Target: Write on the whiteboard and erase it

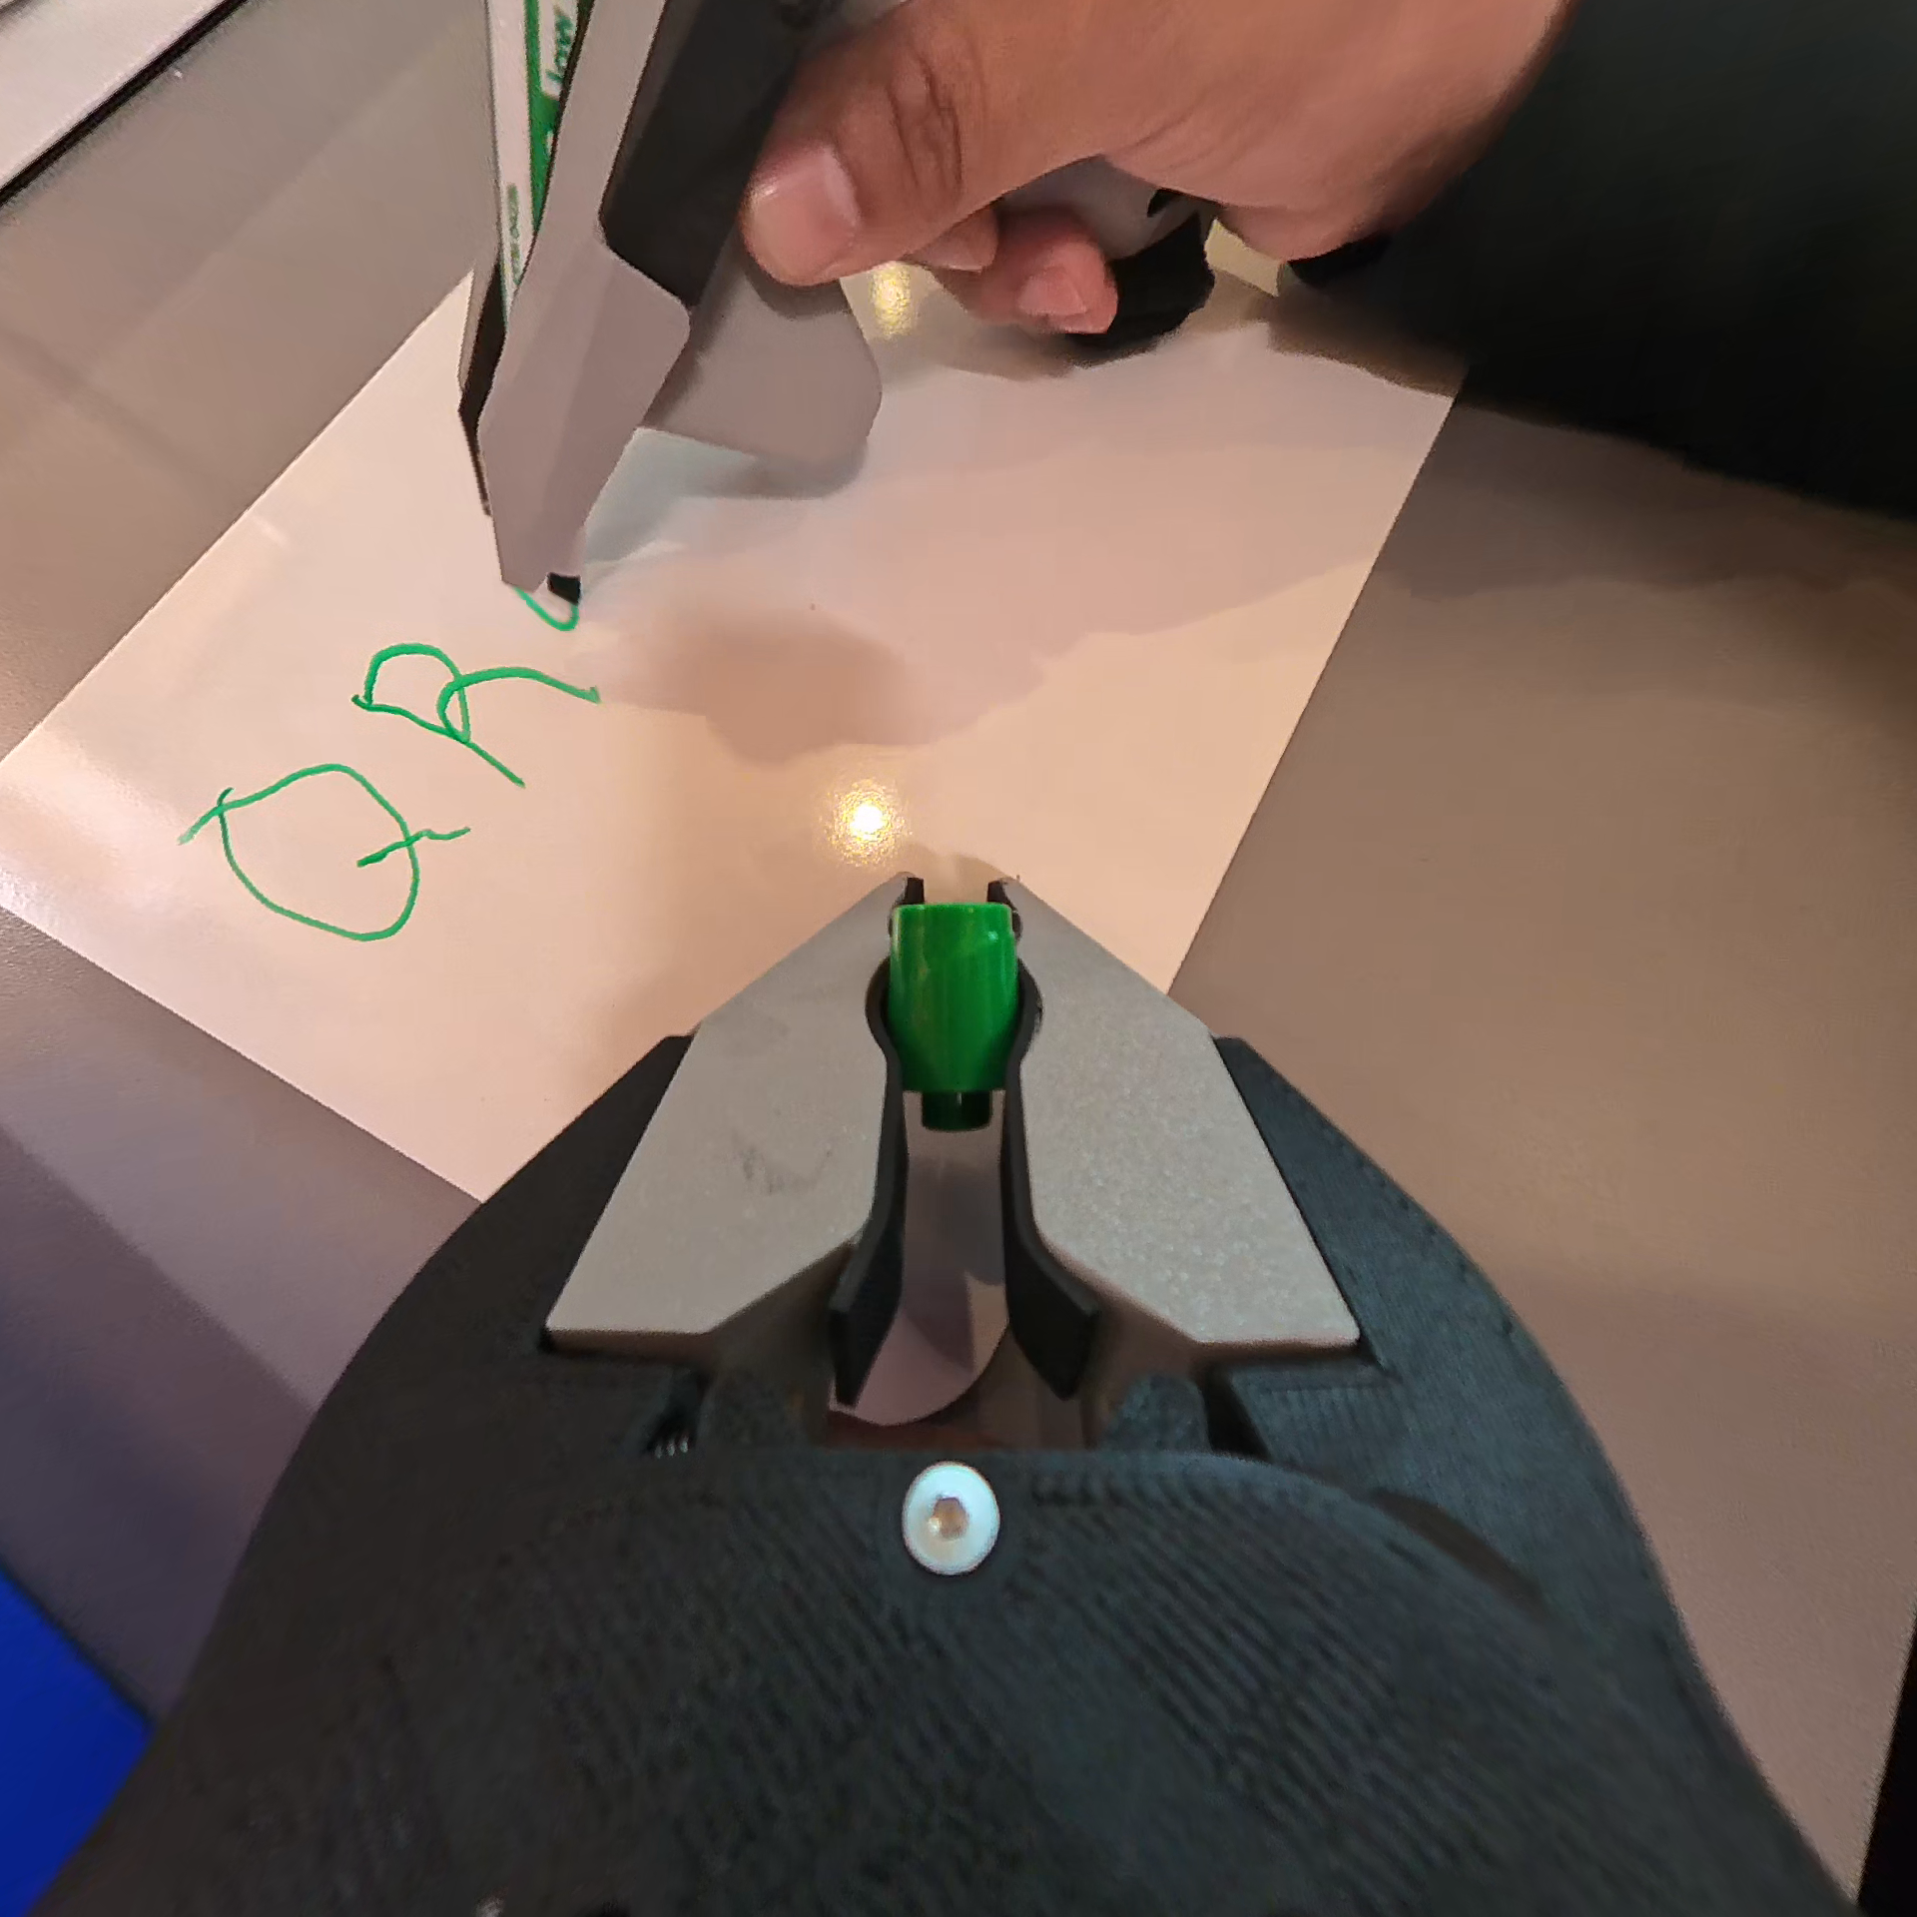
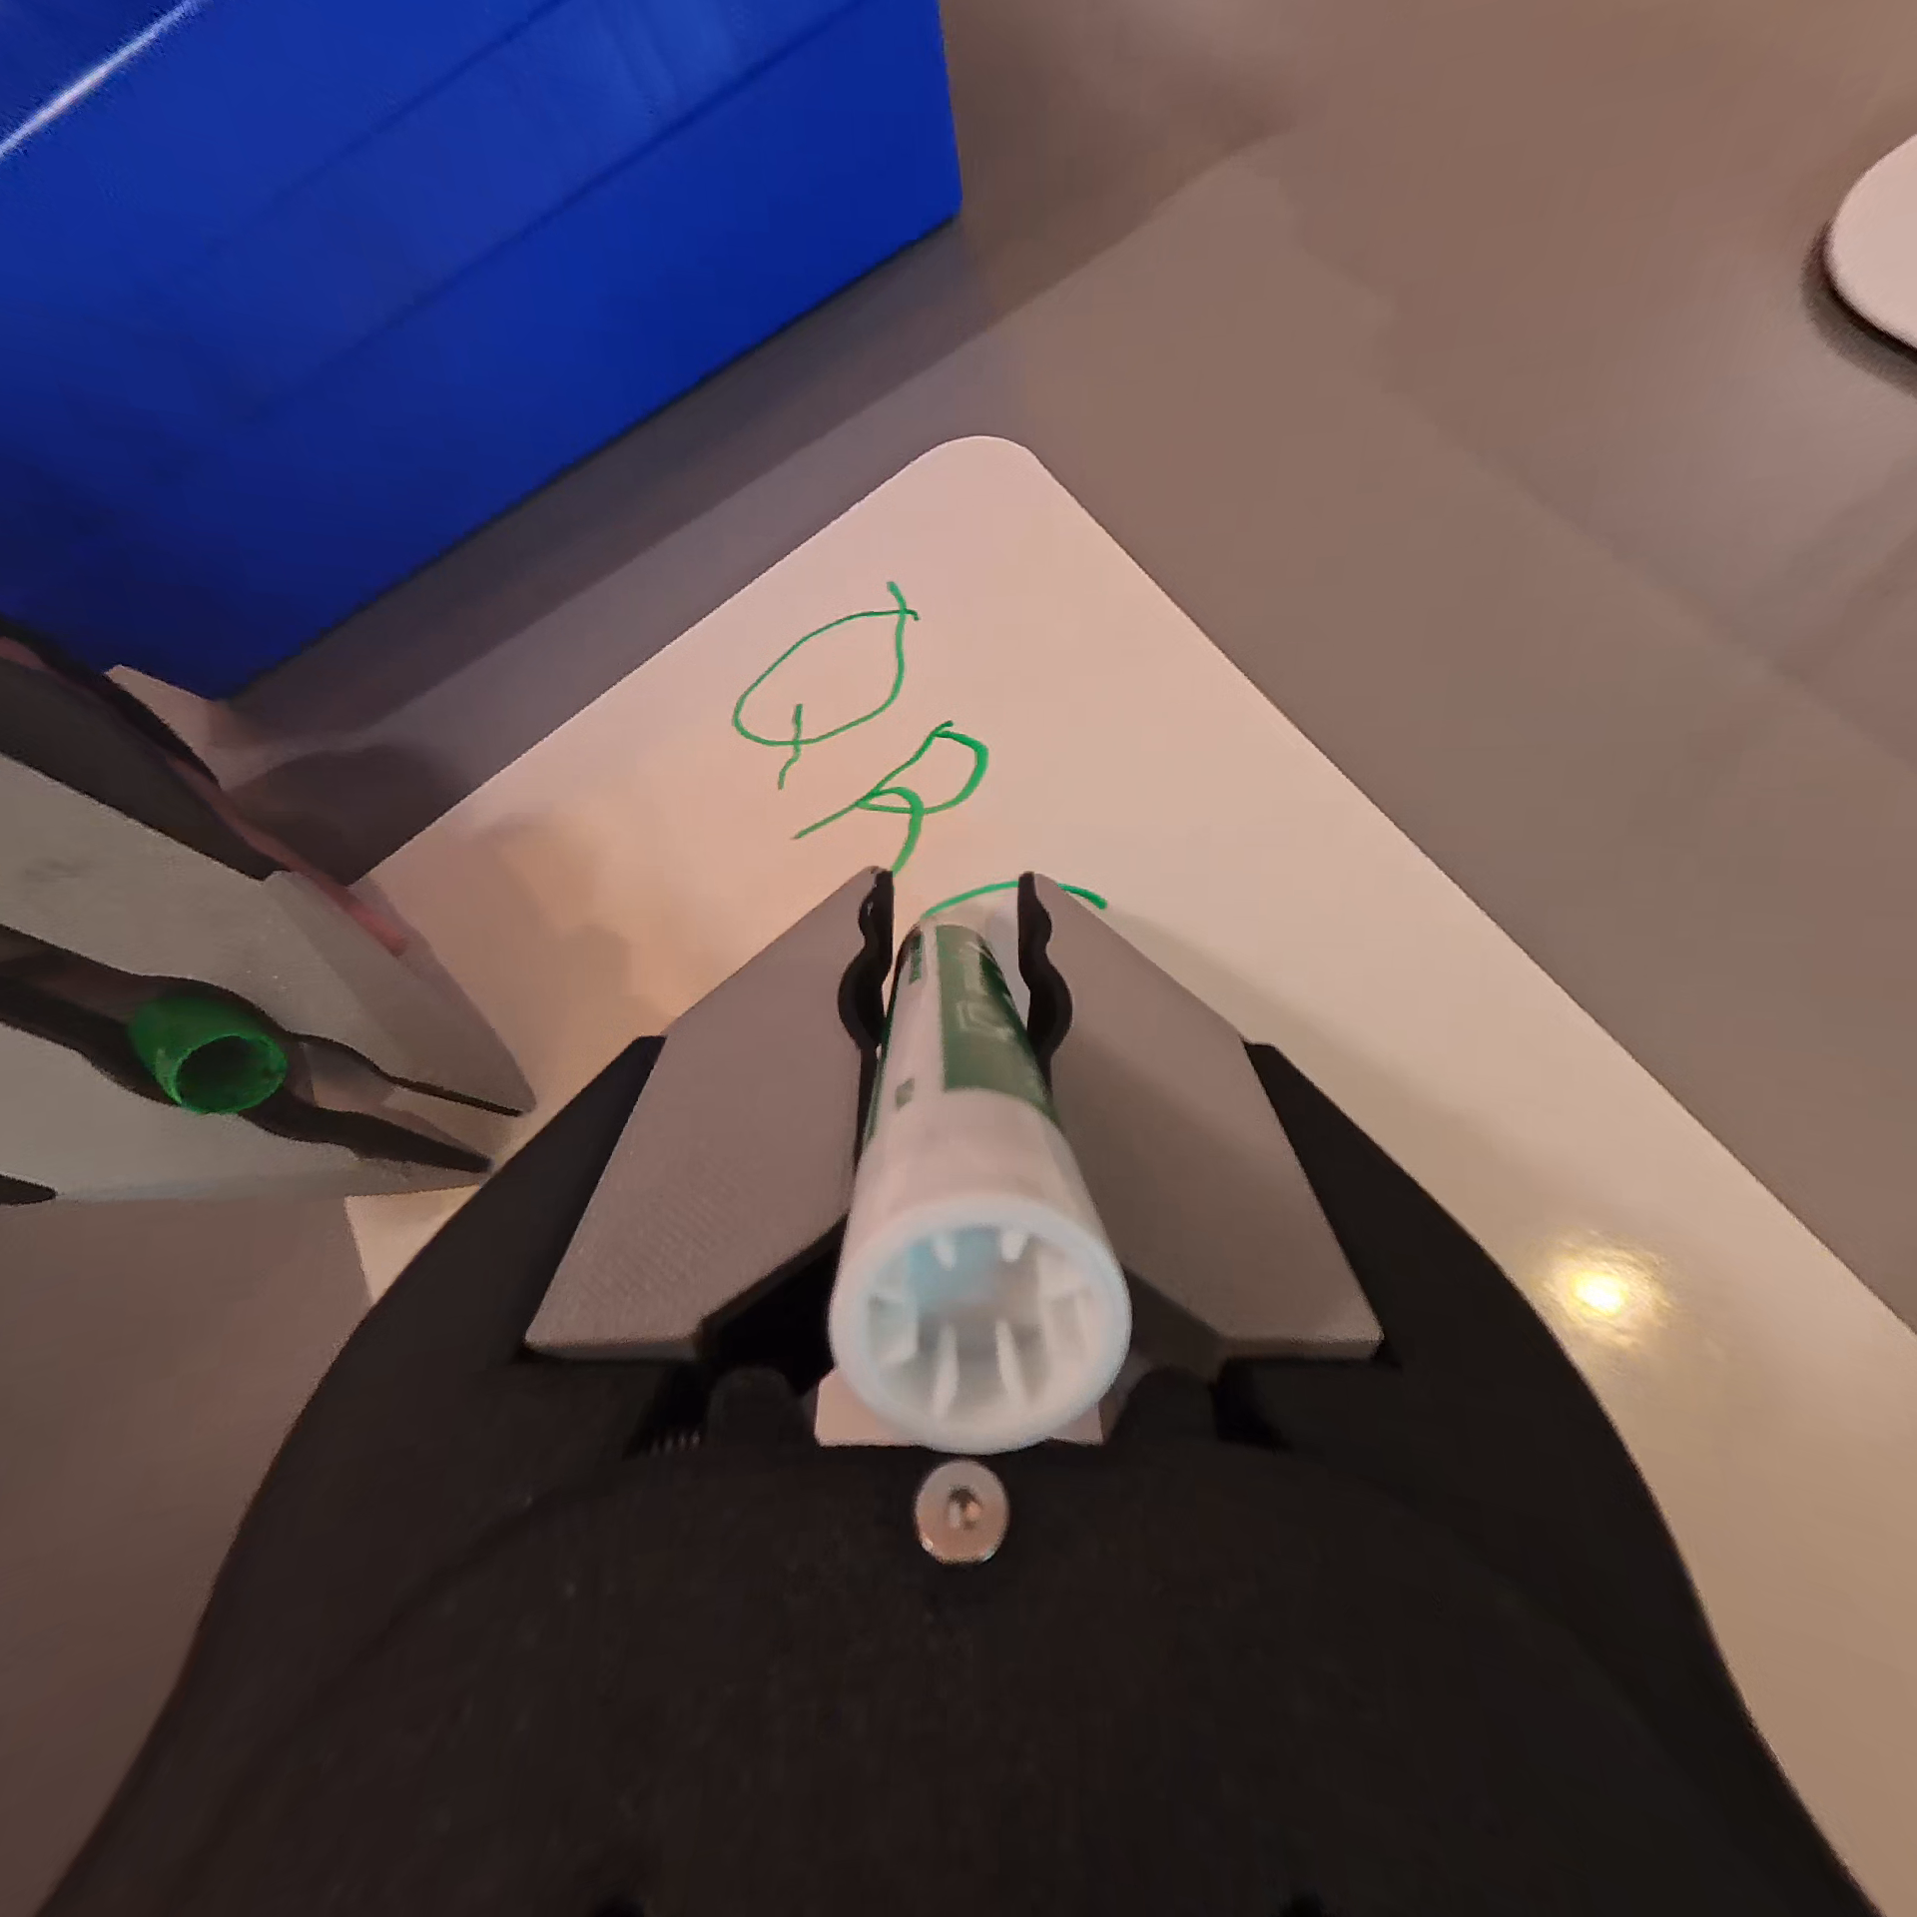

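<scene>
Nearest the right wrist camera: white butt end of a green whiteboard marker [image 2: 975,1193], clamped lengthwise between the right gripper [image 2: 954,903] fingers, nib pressed down on the whiteboard [image 2: 1297,934] at the end of a fresh green stroke. Held steeply, probably to keep the nib in firm contact while writing. Just beyond the nib: two finished green characters [image 2: 861,716], so writing judged under way, erasing not yet begun. Off to one side, over the board's edge: left gripper [image 1: 956,892], closed on the green marker cap [image 1: 949,991], seemingly parked clear of the writing, cap kept ready for recapping. Farther back on the grey table [image 2: 1452,363]: blue box [image 2: 467,259]. No eraser seen.
</scene>
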The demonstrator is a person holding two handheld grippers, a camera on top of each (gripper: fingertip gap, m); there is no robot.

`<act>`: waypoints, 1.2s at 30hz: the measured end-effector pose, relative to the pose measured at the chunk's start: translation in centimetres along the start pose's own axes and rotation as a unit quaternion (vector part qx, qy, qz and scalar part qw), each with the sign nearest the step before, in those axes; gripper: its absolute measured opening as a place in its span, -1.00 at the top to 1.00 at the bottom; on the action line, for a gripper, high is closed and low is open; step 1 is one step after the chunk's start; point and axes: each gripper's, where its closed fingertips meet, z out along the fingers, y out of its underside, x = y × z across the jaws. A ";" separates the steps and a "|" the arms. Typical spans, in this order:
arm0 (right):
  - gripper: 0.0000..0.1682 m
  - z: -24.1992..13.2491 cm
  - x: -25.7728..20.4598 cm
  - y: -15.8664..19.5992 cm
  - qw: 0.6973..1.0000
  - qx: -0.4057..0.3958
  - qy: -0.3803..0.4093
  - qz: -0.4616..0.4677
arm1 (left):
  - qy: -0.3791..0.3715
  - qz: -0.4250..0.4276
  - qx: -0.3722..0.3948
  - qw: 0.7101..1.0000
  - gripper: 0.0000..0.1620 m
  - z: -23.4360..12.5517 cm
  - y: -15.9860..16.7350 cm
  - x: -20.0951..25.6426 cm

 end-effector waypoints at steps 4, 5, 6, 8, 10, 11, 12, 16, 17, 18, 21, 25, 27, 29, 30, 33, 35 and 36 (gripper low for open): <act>0.73 -0.6 1.4 0.0 1.000 0.007 0.020 0.013 | 0.000 -0.001 0.000 1.000 0.88 0.0 0.0 0.0; 0.73 -0.7 1.6 0.1 1.000 0.007 0.021 0.016 | 0.000 0.000 0.000 1.000 0.88 0.0 0.0 0.0; 0.73 -0.9 1.8 0.2 1.000 0.007 0.021 0.019 | 0.000 0.000 0.000 1.000 0.88 0.0 0.0 0.0; 0.74 -1.2 1.7 0.5 1.000 0.003 0.020 0.020 | 0.000 0.000 0.000 1.000 0.88 0.0 0.0 0.0; 0.74 -1.4 1.3 0.8 1.000 -0.004 0.013 0.018 | 0.000 0.000 0.000 1.000 0.88 0.0 0.0 0.0; 0.73 -1.4 0.9 0.9 1.000 -0.007 0.007 0.016 | 0.000 0.001 0.000 1.000 0.88 0.0 0.0 0.0; 0.73 -1.3 0.4 1.0 1.000 -0.010 0.000 0.015 | 0.000 0.001 0.000 1.000 0.88 0.0 0.0 0.0; 0.73 -0.4 -1.3 0.9 1.000 -0.015 -0.015 0.001 | 0.000 -0.001 0.000 1.000 0.88 0.0 0.0 0.0; 0.73 -0.2 -1.5 0.8 1.000 -0.016 -0.015 -0.004 | 0.000 -0.001 0.000 1.000 0.88 0.0 0.0 0.0; 0.73 -0.2 -1.8 0.8 1.000 -0.018 -0.020 -0.004 | 0.000 -0.001 0.000 1.000 0.88 0.0 0.0 0.0; 0.72 -0.6 -1.2 0.5 0.999 -0.001 -0.029 0.019 | 0.000 -0.001 0.000 1.000 0.88 0.0 0.0 0.0; 0.75 -2.5 1.2 -0.3 0.998 0.036 -0.010 0.048 | -0.001 0.002 0.000 1.000 0.88 0.0 0.0 0.0; 0.74 -3.0 2.1 -0.4 0.998 0.046 0.001 0.052 | 0.000 0.001 0.000 1.000 0.88 0.0 0.0 0.0; 0.74 -3.1 3.0 -0.3 0.997 0.049 0.017 0.054 | -0.001 0.002 0.000 1.000 0.88 0.0 0.0 0.0; 0.74 -3.0 3.2 -0.2 0.997 0.051 0.021 0.055 | -0.001 0.002 0.000 1.000 0.88 0.0 0.0 0.0; 0.74 -2.5 3.3 -0.3 0.997 0.052 0.019 0.059 | -0.001 0.001 0.000 1.000 0.88 0.0 0.0 0.0; 0.74 -2.1 2.9 -0.4 0.997 0.049 0.011 0.056 | -0.001 0.001 0.000 1.000 0.88 0.0 0.0 0.0; 0.74 -1.9 2.8 -0.3 0.997 0.045 0.012 0.054 | -0.001 0.001 0.000 1.000 0.88 0.0 0.0 0.0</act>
